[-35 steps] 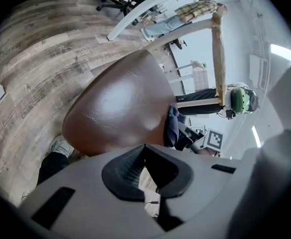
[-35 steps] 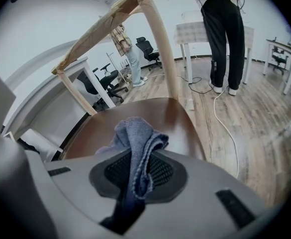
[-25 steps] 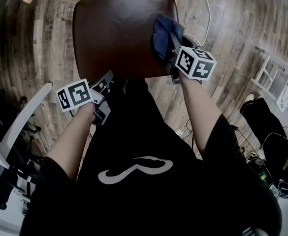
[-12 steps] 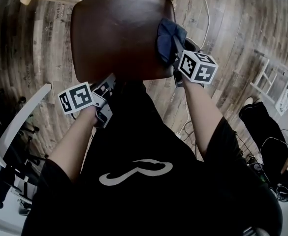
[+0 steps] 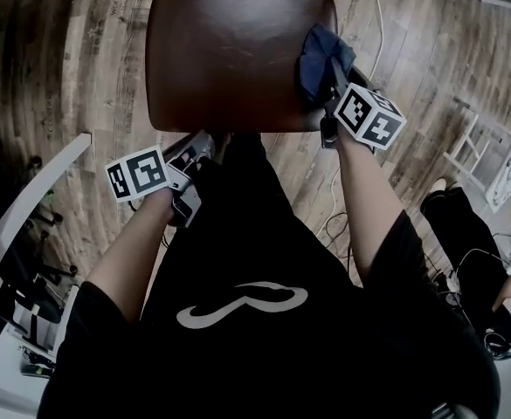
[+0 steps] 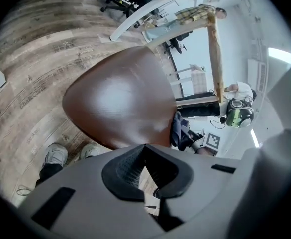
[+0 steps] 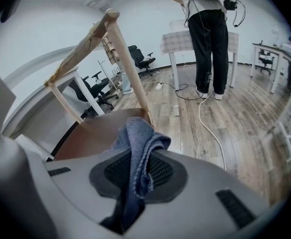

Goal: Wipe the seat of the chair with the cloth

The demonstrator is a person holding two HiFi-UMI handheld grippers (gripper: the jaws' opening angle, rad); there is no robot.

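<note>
A: Counts first, quick. Chairs?
B: One. Brown padded chair seat [image 5: 238, 51], glossy, rounded corners, standing on a wood-plank floor [image 5: 72, 77]. The right gripper view shows two pale wooden back posts [image 7: 130, 68] with one rail between them.
A: Cloths?
B: One dark blue cloth [image 5: 319, 58], bunched up, over the seat's right edge toward the back corner.
A: Grippers?
B: Two, each with one of the marker cubes [image 5: 369, 116]. The right gripper [image 5: 331, 75] has its jaws pinched on the cloth. In its own view the cloth runs up between the two black pads and flops over the top, with the seat just beyond.
A: And the other?
B: The left gripper [image 5: 200, 143] has its jaw tips pressed together with nothing between them. Only a wedge of floor shows behind the tips. It sits just off the seat's front edge, on the left side. Can't tell if it touches the edge. It's well apart from the cloth.
A: Background?
B: Two grey shoes [image 6: 55, 156] on the floor by the seat's front, in the left gripper view. One standing person [image 7: 207, 39] in dark trousers, well behind the chair. One white cable [image 7: 210, 128] on the floor. Two black office chairs [image 7: 143, 59] by the far wall.
</note>
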